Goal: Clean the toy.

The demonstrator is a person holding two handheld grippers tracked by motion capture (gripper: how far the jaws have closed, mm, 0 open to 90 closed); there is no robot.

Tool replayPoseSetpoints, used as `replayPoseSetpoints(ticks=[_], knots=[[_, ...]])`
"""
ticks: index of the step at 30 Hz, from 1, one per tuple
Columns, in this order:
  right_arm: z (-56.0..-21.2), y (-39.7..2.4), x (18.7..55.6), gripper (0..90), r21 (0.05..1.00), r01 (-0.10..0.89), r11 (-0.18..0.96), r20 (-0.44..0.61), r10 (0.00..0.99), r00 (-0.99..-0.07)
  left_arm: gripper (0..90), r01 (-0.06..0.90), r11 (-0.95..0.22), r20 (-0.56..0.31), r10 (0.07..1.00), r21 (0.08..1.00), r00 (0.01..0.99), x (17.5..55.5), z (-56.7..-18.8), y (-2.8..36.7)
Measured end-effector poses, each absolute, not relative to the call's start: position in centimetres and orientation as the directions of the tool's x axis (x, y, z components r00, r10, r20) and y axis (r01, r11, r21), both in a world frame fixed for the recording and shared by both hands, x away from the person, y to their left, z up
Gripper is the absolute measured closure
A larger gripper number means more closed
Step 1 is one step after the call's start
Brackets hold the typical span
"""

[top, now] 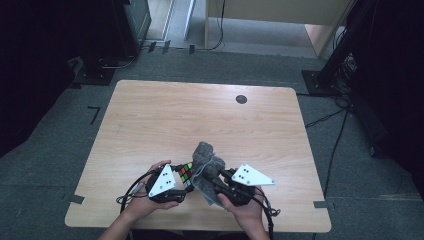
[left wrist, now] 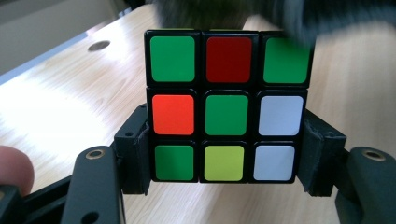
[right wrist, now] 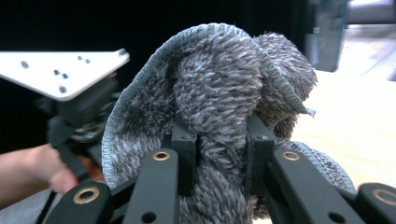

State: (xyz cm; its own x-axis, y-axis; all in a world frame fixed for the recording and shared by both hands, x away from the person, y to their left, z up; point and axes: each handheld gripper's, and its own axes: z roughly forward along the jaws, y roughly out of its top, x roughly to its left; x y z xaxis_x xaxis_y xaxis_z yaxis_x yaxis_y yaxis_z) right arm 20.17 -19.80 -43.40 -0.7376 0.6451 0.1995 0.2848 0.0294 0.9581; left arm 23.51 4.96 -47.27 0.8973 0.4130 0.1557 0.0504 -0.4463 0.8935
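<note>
**Two grips above the table's near edge**

We see the cube point(left wrist: 227, 106) pinched by its sides in the left gripper point(left wrist: 227, 161). Just beside it, the grey cloth point(right wrist: 219, 102) bunches between the right gripper point(right wrist: 219, 158), whose jaws squeeze its pile, over the wooden table point(top: 150, 115).

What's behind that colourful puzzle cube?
Right behind the puzzle cube, held between the left gripper's jaws, a fuzzy grey cloth bunched in the right gripper brushes its top edge. Beyond is the wooden table. The cube hides its far faces and how the cloth lies behind it.
</note>
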Motion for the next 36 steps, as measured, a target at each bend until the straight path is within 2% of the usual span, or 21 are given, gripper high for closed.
replayPoseSetpoints(ticks=[2,4,6,10,13,16,19,20,23,28,36], knots=[[-43.9,-19.1,20.1,70.4,0.955,0.288,0.068,0.173,0.663,-0.729,34.1,0.042,-0.433,0.153,0.405,0.9,0.902,23.4,-47.0,5.1],[-44.6,-19.4,20.5,70.4,0.949,0.315,0.021,0.222,0.664,-0.714,34.1,0.036,-0.439,0.161,0.402,0.898,0.901,23.4,-46.9,5.3],[-45.1,-20.1,21.0,70.6,0.934,0.358,0.005,0.252,0.7,-0.668,34.1,0.034,-0.431,0.157,0.399,0.902,0.904,23.4,-46.8,5.4],[-45.3,-21.1,21.2,70.9,0.932,0.363,0.007,0.216,0.793,-0.569,34.2,0.047,-0.42,0.138,0.399,0.906,0.907,23.5,-46.7,5.4],[-44.3,-21.0,20.6,70.7,0.95,0.311,-0.041,0.228,0.773,-0.592,34.2,0.048,-0.45,0.154,0.403,0.892,0.902,23.5,-47.0,5.1],[-43.7,-19.8,20.0,70.4,0.96,0.279,-0.016,0.203,0.728,-0.655,34.2,0.036,-0.453,0.164,0.394,0.891,0.904,23.3,-47.0,4.8],[-44.6,-19.4,20.3,70.1,0.949,0.314,0.002,0.213,0.732,-0.647,34.2,0.034,-0.433,0.156,0.395,0.901,0.906,23.1,-46.6,5.0],[-45.1,-19.7,20.5,70.2,0.945,0.325,-0.032,0.243,0.736,-0.632,34.2,0.034,-0.435,0.156,0.395,0.9,0.905,23.1,-46.6,5.0],[-45.9,-20.2,20.9,70.4,0.931,0.364,-0.016,0.235,0.788,-0.568,34.2,0.042,-0.429,0.146,0.396,0.903,0.907,23.2,-46.6,5.2],[-46.4,-20.0,21.1,70.6,0.925,0.38,0.003,0.229,0.794,-0.563,34.1,0.049,-0.401,0.127,0.401,0.915,0.907,23.3,-46.5,5.3],[-47.5,-19.9,21.8,70.6,0.883,0.469,-0.01,0.308,0.766,-0.564,33.9,0.049,-0.397,0.123,0.398,0.916,0.909,23.2,-46.4,5.3]])
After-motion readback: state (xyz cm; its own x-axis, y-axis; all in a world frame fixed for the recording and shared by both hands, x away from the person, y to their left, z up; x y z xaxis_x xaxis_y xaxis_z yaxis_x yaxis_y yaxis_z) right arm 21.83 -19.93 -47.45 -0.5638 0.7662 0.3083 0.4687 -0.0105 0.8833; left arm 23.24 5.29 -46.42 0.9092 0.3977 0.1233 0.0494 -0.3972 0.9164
